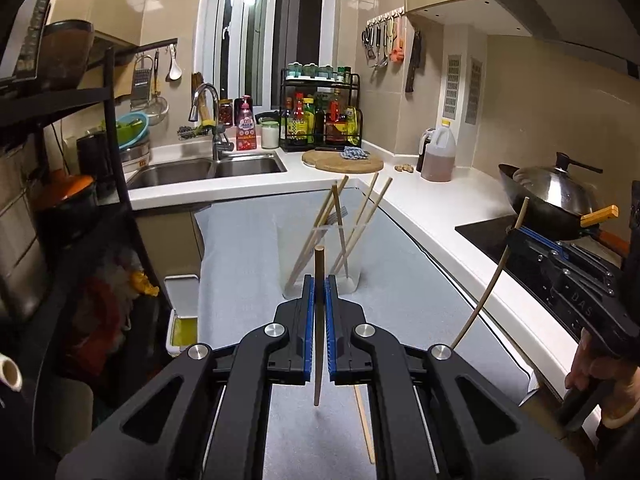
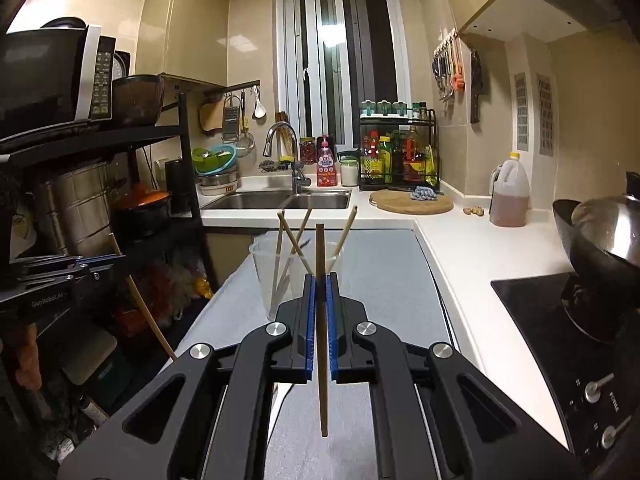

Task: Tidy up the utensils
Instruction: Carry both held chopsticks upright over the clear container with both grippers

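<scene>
Each claw is clamped on one upright chopstick — the left claw (image 1: 319,280) on its chopstick (image 1: 319,320), the right claw (image 2: 320,280) on another (image 2: 321,340) — both raised above the table (image 1: 400,272), just short of the clear cup (image 1: 320,256) holding several chopsticks.

I count two grippers, each clamped on one chopstick: my left gripper (image 1: 319,284) pinches an upright chopstick (image 1: 318,320), my right gripper (image 2: 320,284) another (image 2: 321,332). At twelve o'clock from both stands one clear plastic cup (image 1: 320,258) holding what looks like four chopsticks (image 1: 362,220), though they cross and I may be miscounting. One loose chopstick (image 1: 365,426) lies on the grey mat (image 1: 240,264) at about five o'clock from my left gripper. That makes seven chopsticks, one cup, one mat.
</scene>
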